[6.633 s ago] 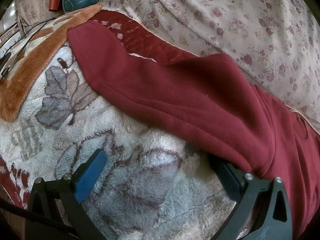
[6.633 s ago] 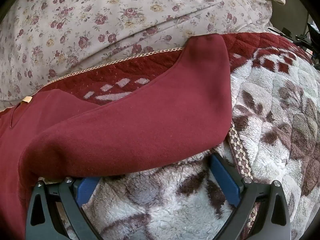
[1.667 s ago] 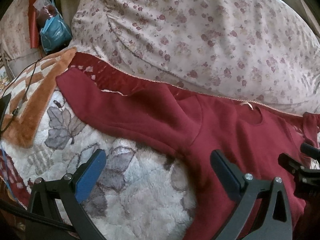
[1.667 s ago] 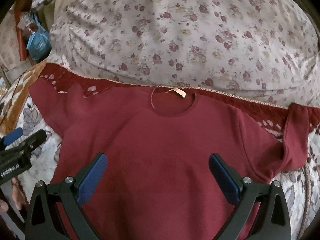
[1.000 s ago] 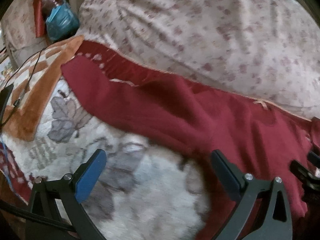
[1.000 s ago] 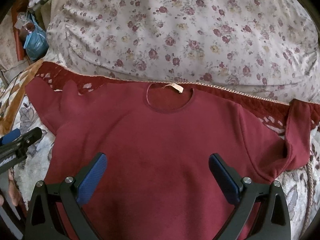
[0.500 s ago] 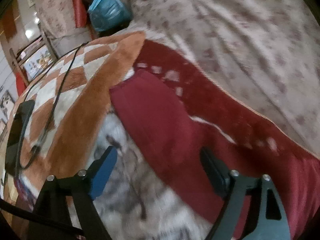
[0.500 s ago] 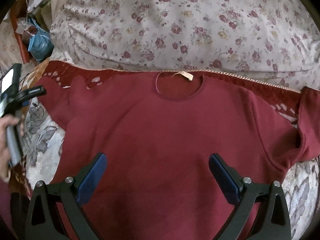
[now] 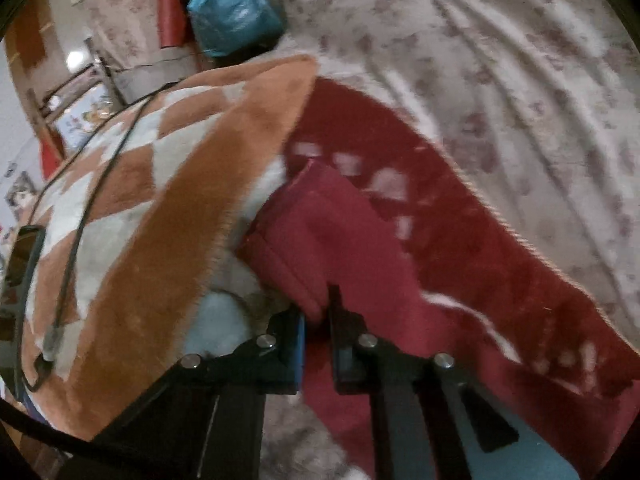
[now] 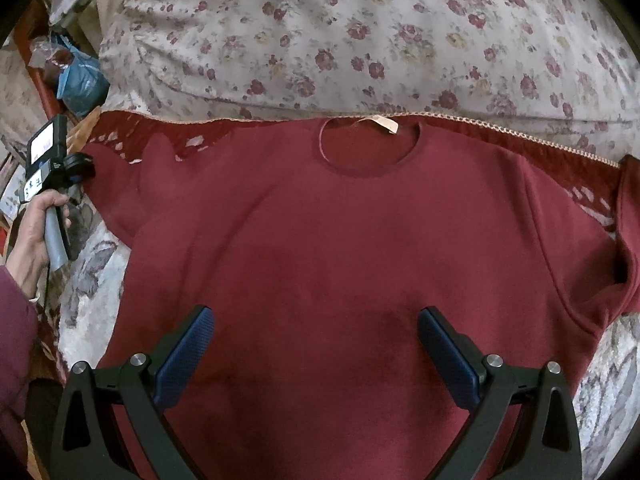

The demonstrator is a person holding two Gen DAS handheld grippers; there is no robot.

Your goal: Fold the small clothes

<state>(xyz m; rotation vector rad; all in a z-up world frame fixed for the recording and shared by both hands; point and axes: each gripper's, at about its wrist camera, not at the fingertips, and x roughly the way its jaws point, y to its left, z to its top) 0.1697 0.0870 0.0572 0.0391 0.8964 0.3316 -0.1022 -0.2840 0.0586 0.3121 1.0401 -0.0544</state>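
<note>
A dark red sweatshirt [image 10: 340,248] lies spread flat, neck hole and tan label at the far side. Its left sleeve [image 9: 320,236] reaches toward the brown blanket. My left gripper [image 9: 318,316] is shut on the edge of that sleeve's cuff end; it also shows in the right wrist view [image 10: 76,162], held by a hand at the far left. My right gripper [image 10: 316,344] is open and empty, hovering over the sweatshirt's chest. The right sleeve [image 10: 628,232] is bent at the right edge.
A floral quilt [image 10: 360,36] is bunched along the far side. A fleece leaf-pattern blanket [image 10: 84,276] lies underneath. A brown checked blanket [image 9: 160,208] with a black cable [image 9: 76,240] is at left. A blue bag [image 9: 232,12] sits far left.
My left gripper moved left to the sleeve's end and shut on it. The right gripper stayed open, the view shifting slightly over the chest.
</note>
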